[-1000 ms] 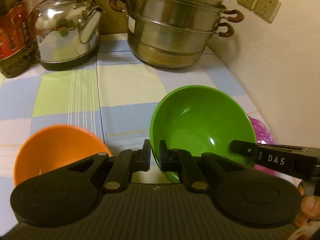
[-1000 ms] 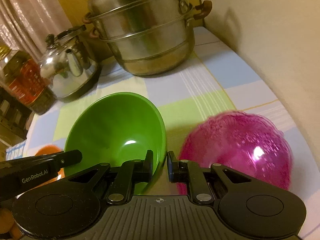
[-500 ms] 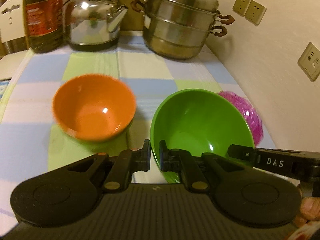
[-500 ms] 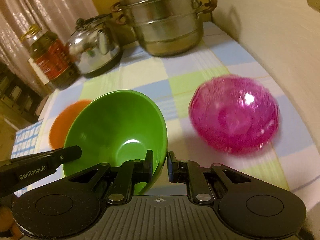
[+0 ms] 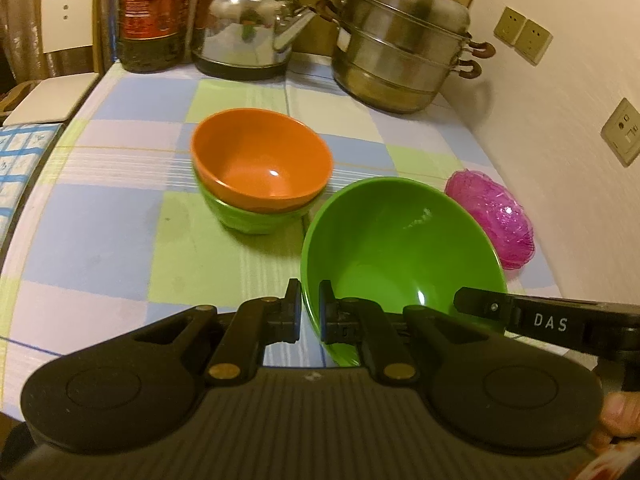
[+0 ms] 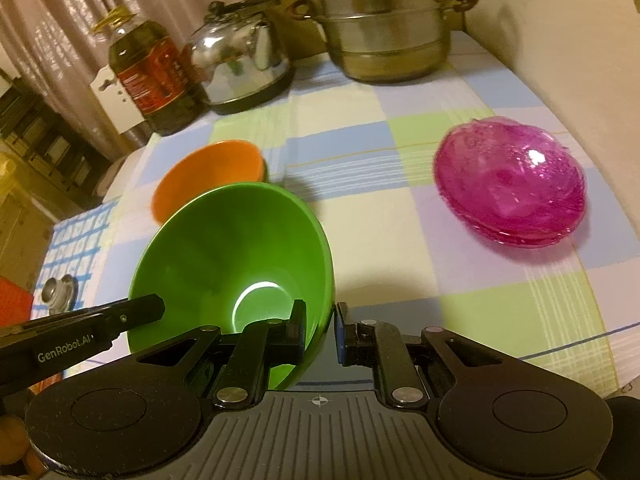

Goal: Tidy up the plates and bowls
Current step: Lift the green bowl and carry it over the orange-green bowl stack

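A large green bowl [image 5: 400, 256] is held in the air between both grippers, tilted. My left gripper [image 5: 309, 307] is shut on its left rim. My right gripper [image 6: 320, 330] is shut on its right rim [image 6: 326, 280]. An orange bowl [image 5: 260, 160] sits nested in a smaller green bowl [image 5: 248, 216] on the checked tablecloth, ahead and left; the orange bowl also shows in the right wrist view [image 6: 208, 176]. A stack of pink glass plates [image 6: 510, 192] lies at the right by the wall, also seen in the left wrist view [image 5: 490, 218].
At the table's back stand an oil bottle [image 5: 154, 16], a steel kettle [image 5: 248, 30] and a stacked steel steamer pot [image 5: 404, 44]. A wall with sockets [image 5: 624, 132] borders the right side. A chair [image 5: 68, 20] stands off the left edge.
Both grippers have lifted and pulled back with the large green bowl. The orange bowl and pink plates now appear farther away, and the smaller green bowl under the orange one has come into view.
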### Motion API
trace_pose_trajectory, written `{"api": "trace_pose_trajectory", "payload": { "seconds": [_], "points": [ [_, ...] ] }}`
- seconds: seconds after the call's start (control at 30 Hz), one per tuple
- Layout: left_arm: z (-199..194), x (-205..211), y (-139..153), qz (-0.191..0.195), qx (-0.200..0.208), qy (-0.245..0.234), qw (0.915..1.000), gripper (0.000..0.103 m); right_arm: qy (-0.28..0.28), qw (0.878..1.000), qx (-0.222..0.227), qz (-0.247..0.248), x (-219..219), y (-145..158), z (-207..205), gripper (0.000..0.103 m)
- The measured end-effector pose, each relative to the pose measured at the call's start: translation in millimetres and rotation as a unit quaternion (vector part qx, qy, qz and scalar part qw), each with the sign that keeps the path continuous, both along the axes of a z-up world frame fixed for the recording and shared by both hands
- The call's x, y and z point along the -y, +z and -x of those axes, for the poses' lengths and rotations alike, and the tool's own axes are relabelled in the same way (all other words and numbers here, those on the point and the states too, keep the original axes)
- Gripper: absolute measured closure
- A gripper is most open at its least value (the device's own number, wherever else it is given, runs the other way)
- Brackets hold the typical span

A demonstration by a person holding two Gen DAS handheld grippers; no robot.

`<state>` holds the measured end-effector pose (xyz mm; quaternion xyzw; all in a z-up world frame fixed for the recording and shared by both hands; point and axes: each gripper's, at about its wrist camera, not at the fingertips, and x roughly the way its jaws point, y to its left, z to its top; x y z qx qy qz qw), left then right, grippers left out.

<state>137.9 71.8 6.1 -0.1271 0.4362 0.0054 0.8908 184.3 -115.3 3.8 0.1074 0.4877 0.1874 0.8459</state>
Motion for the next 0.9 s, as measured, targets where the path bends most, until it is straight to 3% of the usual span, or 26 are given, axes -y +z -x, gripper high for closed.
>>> {"api": "trace_pose_trajectory", "payload": {
  "seconds": [0.43, 0.9],
  "points": [
    [-5.2, -26.4, 22.1, 0.001, 0.014, 0.023, 0.9996, 0.096, 0.018, 1.0, 0.006, -0.016, -25.1, 17.5, -11.5, 0.089],
    [-64.3, -71.5, 39.8, 0.006, 0.024, 0.047, 0.9986, 0.096, 0.023, 0.999, 0.035, -0.031, -68.1, 44.8, -79.3, 0.089]
  ]
}}
